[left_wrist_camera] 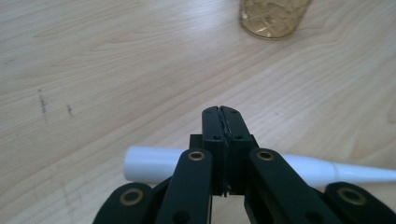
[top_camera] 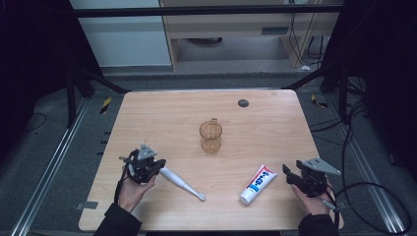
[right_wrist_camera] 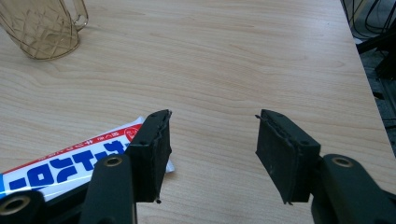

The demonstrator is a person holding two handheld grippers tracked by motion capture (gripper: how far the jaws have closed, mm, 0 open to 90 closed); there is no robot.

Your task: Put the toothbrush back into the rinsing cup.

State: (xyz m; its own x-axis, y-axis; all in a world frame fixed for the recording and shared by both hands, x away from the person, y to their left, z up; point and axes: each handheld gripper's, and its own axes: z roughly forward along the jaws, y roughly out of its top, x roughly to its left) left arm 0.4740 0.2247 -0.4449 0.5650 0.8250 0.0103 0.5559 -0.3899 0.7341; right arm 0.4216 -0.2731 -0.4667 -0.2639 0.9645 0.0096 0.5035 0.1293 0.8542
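while the left hand-held gripper (top_camera: 158, 167) sits over the fat end of the toothbrush (top_camera: 182, 182), its two black jaws are pressed tight together with nothing between them. in the left gripper view the jaws meet in one thin line, and the white toothbrush (left_wrist_camera: 149, 164) lies on the table (left_wrist_camera: 116, 70) just under and behind them, going across from left to right. it is hard to tell if the jaws touch it.

the toothbrush is flat on the table near the front left, with its thin tip pointing toward the middle. a person's hand holds this gripper from below.

the right hand-held gripper (top_camera: 290, 173) is at the front right of the table. its jaws stand wide apart and hold nothing. in the right gripper view the toothpaste (right_wrist_camera: 65, 163) lies just beside the left jaw, partly behind it.

the toothpaste (top_camera: 258, 184) rests flat between the toothbrush and the right gripper. a see-through brown cup (top_camera: 211, 136) stands upright in the middle of the table, well apart from both grippers.
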